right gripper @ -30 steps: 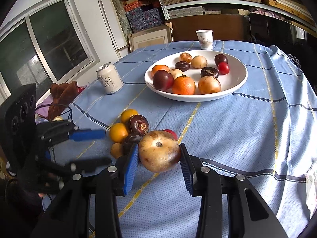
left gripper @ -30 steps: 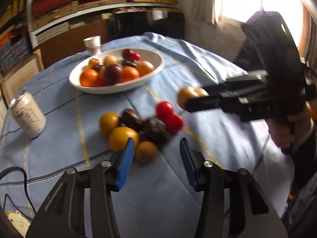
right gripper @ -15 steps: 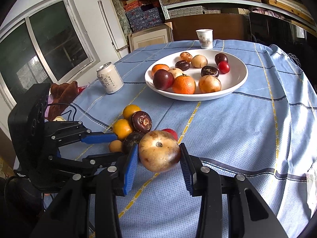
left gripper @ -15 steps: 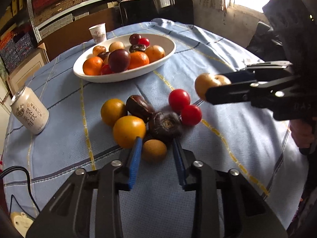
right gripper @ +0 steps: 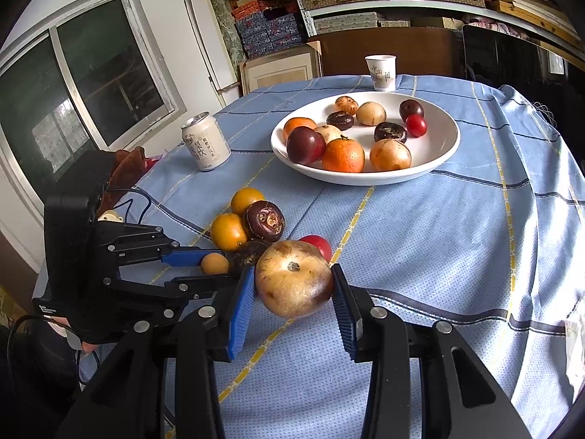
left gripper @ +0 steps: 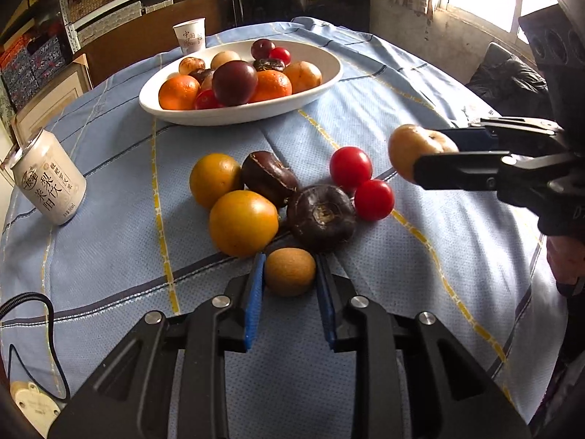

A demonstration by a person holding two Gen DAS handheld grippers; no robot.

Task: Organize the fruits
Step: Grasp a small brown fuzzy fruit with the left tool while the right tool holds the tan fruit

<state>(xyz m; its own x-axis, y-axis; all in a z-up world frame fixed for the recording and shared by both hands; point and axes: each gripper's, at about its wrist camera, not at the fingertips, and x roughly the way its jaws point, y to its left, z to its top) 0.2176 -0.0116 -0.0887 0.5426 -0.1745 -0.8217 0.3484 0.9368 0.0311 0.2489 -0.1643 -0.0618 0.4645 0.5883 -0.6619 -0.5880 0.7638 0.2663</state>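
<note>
A small tan-brown fruit (left gripper: 290, 271) lies on the blue tablecloth, and my left gripper (left gripper: 289, 269) is shut on it, a blue pad against each side. Just beyond it sit two oranges (left gripper: 242, 222), two dark brown fruits (left gripper: 321, 217) and two red tomatoes (left gripper: 350, 168). My right gripper (right gripper: 292, 283) is shut on a large tan speckled fruit (right gripper: 294, 278) held above the cloth; that fruit (left gripper: 409, 148) shows at the right of the left wrist view. The white bowl (right gripper: 444, 146) farther back holds several fruits.
A white drink can (left gripper: 47, 179) stands at the left of the table, a paper cup (right gripper: 380, 72) behind the bowl. A black cable and white plug (left gripper: 33, 402) lie at the near left edge. Shelves with boxes line the back wall.
My left gripper has moved forward and down to the small tan-brown fruit and its jaws have closed onto it. The right gripper has held still with its fruit.
</note>
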